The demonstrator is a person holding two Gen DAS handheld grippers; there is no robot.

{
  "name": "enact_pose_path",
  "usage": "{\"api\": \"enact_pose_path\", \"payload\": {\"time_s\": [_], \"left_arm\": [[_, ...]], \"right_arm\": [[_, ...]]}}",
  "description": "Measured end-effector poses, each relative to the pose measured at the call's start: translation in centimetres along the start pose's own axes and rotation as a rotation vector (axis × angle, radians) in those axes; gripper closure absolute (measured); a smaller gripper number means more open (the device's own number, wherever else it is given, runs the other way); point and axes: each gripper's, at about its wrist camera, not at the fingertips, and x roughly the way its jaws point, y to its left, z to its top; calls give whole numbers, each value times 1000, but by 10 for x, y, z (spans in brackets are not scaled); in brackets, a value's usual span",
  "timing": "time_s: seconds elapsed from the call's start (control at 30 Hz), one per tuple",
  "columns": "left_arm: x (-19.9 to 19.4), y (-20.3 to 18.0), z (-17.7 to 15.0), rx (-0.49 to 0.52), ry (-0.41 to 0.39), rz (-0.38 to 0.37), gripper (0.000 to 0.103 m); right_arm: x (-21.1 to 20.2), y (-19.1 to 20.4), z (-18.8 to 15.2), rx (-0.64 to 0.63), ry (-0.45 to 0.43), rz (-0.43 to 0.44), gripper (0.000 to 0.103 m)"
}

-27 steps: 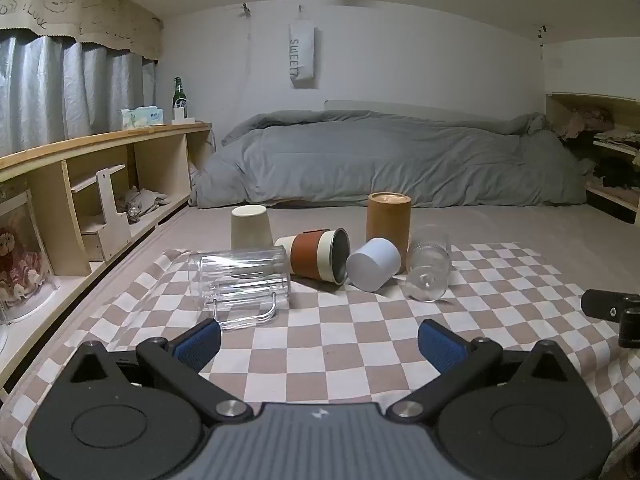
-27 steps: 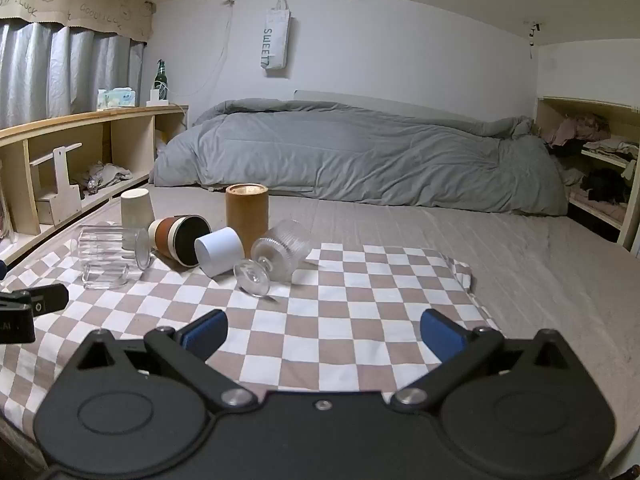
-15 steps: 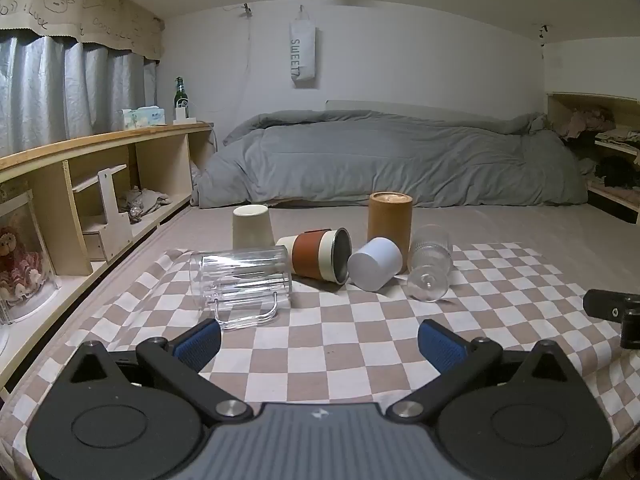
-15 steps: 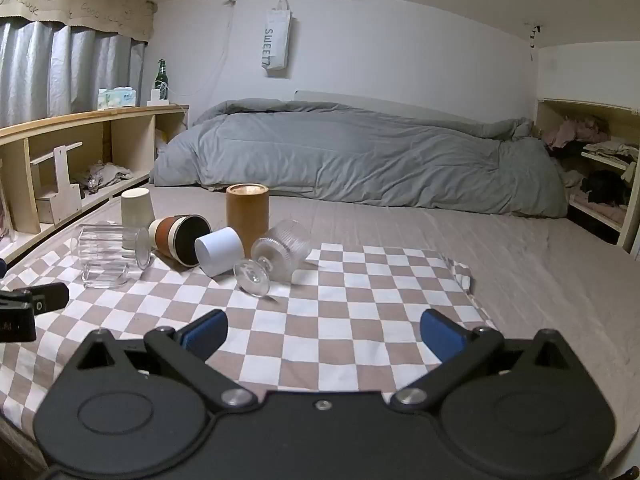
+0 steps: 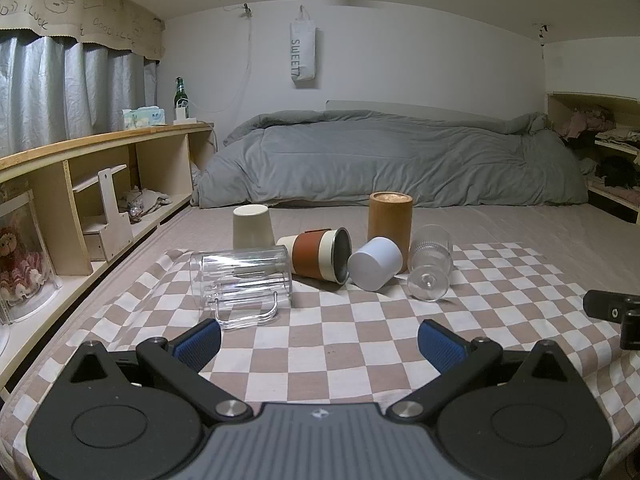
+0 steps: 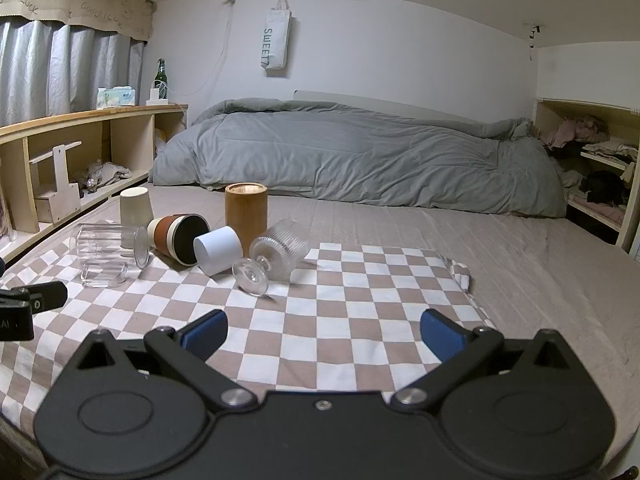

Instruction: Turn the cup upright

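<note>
Several cups lie on a checkered cloth (image 5: 320, 344). A clear glass mug (image 5: 240, 280) lies on its side, handle toward me. A brown-and-cream cup (image 5: 320, 254), a white cup (image 5: 376, 263) and a ribbed stemmed glass (image 5: 430, 264) also lie on their sides. A cream cup (image 5: 253, 226) stands upside down and a tan cylinder (image 5: 390, 220) stands behind them. The same group shows in the right wrist view: mug (image 6: 108, 254), white cup (image 6: 218, 250), stemmed glass (image 6: 276, 254). My left gripper (image 5: 320, 346) is open and empty, short of the mug. My right gripper (image 6: 324, 338) is open and empty.
A grey duvet (image 5: 392, 168) lies across the back of the bed. Wooden shelves (image 5: 100, 184) run along the left, and another shelf with clothes (image 6: 596, 168) stands at the right. The right gripper's tip (image 5: 612, 312) shows at the right edge of the left wrist view.
The left wrist view has shifted very slightly; the cups have not moved and both grippers stay open.
</note>
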Motion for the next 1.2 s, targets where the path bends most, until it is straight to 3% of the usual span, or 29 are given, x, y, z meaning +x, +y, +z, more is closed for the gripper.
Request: {"api": "enact_pose_path", "payload": {"time_s": [1.2], "left_arm": [[0, 6, -2, -3, 2, 1, 0]], "right_arm": [[0, -4, -2, -3, 3, -2, 0]]}}
